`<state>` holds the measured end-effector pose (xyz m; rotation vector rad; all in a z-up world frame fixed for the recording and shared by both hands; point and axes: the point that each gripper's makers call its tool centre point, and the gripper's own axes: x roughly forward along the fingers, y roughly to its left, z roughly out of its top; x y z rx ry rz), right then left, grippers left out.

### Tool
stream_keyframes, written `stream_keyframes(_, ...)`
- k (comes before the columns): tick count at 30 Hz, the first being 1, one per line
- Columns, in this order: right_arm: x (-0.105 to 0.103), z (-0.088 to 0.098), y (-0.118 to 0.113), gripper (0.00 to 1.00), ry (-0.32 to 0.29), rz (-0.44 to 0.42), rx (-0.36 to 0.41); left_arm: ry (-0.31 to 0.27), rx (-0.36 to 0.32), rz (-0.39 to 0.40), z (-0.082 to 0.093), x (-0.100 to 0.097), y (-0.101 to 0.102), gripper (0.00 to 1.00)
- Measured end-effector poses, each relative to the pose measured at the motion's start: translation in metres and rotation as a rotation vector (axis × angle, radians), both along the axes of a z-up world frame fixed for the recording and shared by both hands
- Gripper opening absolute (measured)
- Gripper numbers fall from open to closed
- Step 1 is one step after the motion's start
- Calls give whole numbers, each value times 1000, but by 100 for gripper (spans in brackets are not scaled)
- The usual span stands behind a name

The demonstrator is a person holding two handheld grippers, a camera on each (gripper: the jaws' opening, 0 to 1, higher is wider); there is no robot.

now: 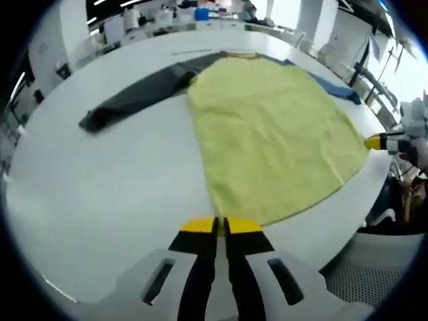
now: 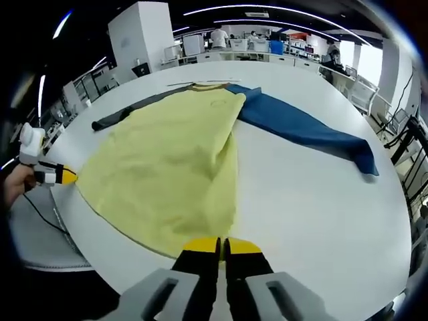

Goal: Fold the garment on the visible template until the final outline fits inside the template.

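The garment lies flat on the white counter. Its body panel is yellow-green, one sleeve is dark grey and the other is blue. In the left gripper view, the grey sleeve extends from the collar end of the garment out across the counter, and a strip of the blue sleeve shows past the garment's far edge. In the right gripper view, the blue sleeve runs from the collar end diagonally over bare counter, ending well apart from the yellow panel; the grey sleeve shows beyond the garment's opposite side.

The left gripper sits at the hem edge of the garment, with its yellow-tipped jaws pressed together. Whether cloth is caught between the tips cannot be determined from the view. The same gripper appears in the right gripper view at the garment's hem corner, held by a hand.

The right gripper sits at the garment's hem edge as well, at the corner opposite the left gripper. Its jaws are also pressed together, tips at the cloth edge; a pinch on fabric cannot be confirmed. Its yellow tip shows in the left gripper view, touching the garment's hem corner.

Desks and equipment stand beyond the counter's far rim.
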<state>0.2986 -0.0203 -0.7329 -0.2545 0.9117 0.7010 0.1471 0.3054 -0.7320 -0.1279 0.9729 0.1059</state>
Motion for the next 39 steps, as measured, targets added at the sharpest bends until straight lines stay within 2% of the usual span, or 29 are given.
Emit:
stream_keyframes(2, -1, 1, -1, 0, -1, 0, -5, -1, -8, 24, 0, -1, 1, 0)
stream_keyframes(6, -1, 6, -3, 0, -8, -46, 33, -2, -1, 21, 2, -5, -1, 0)
stream_keyframes(12, -6, 4, -7, 0, -1, -71, 44, 8, -7, 29, 2, -10, 1, 0)
stream_keyframes(27, -7, 5, -10, 0, -10, -56, 23, 23, 6, 12, 4, -13, -3, 0)
stream_keyframes(35, -8, 5, -9, 0, -18, -19, -7, 30, 2, 27, 3, -16, -2, 0)
stream_keyframes(39, -10, 4, -8, 0, -16, 3, -9, 29, 23, 5, 3, -15, -2, 1)
